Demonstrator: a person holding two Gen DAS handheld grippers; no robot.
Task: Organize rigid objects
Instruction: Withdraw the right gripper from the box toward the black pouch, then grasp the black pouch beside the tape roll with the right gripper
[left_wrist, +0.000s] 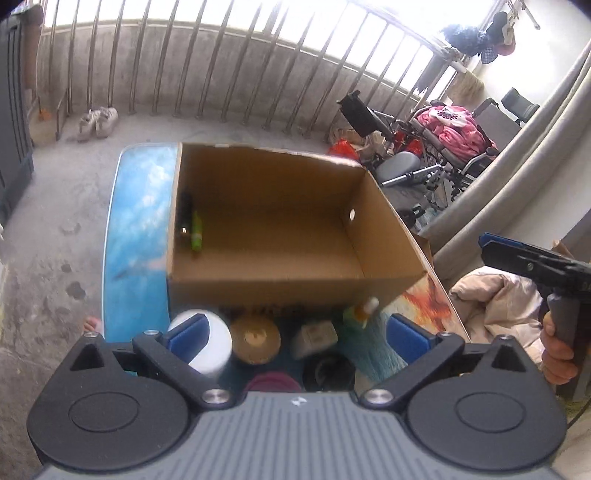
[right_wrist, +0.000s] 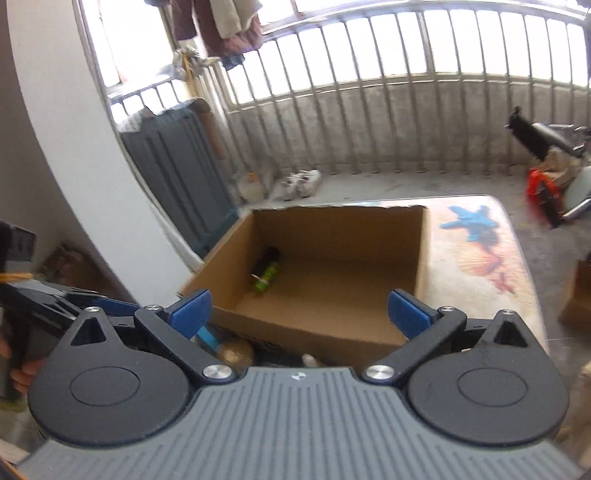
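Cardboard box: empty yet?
No. A green cylinder and a dark one lie inside the cardboard box, against one wall.

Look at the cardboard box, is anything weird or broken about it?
A little. The cardboard box has a ragged, torn top edge along its far wall, and a small round hole in one side wall. Nothing looks spilled.

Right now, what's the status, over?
Left gripper, right gripper: open, empty. Cardboard box holds green and black items. More objects wait outside. Nothing blocking.
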